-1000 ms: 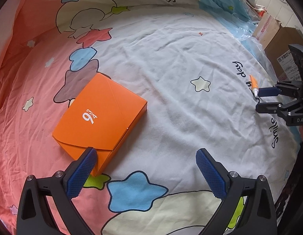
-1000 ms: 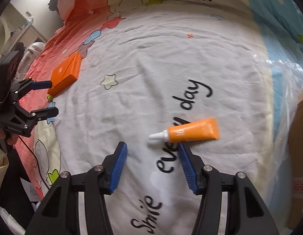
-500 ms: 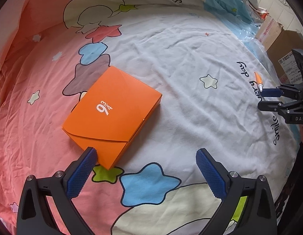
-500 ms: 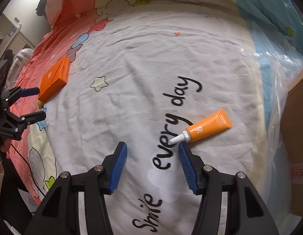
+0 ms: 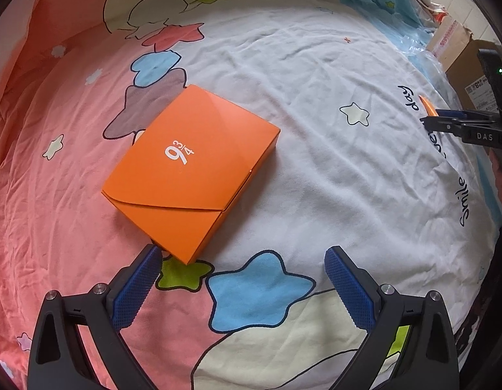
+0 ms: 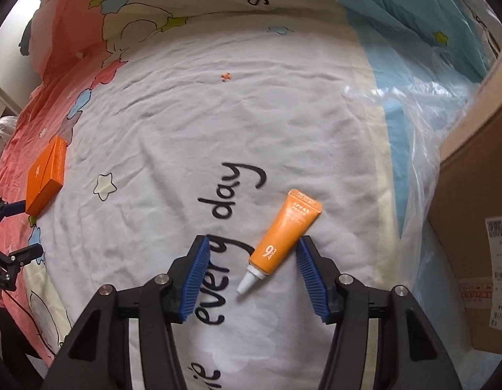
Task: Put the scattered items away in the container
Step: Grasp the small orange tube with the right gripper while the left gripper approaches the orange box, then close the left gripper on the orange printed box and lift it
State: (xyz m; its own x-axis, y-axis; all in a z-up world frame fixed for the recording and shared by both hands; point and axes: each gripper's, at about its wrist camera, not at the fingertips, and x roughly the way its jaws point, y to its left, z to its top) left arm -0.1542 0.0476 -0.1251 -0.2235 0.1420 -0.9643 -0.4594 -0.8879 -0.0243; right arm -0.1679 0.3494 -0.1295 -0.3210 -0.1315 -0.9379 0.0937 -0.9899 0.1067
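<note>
Right gripper (image 6: pixel 251 269) advanced, jaws spread astride orange tube (image 6: pixel 285 234); left gripper (image 5: pixel 241 279) wide, empty.

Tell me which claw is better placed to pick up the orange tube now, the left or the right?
The right claw. The orange tube lies between its open fingers, beside the right one. The left claw hangs open near the orange box, apart from the tube.

Both our wrist views look down along the jaws onto the bed (image 5: pixel 315 104), close above it; both catch the box (image 5: pixel 192 169) and tube (image 6: pixel 285 237).
</note>
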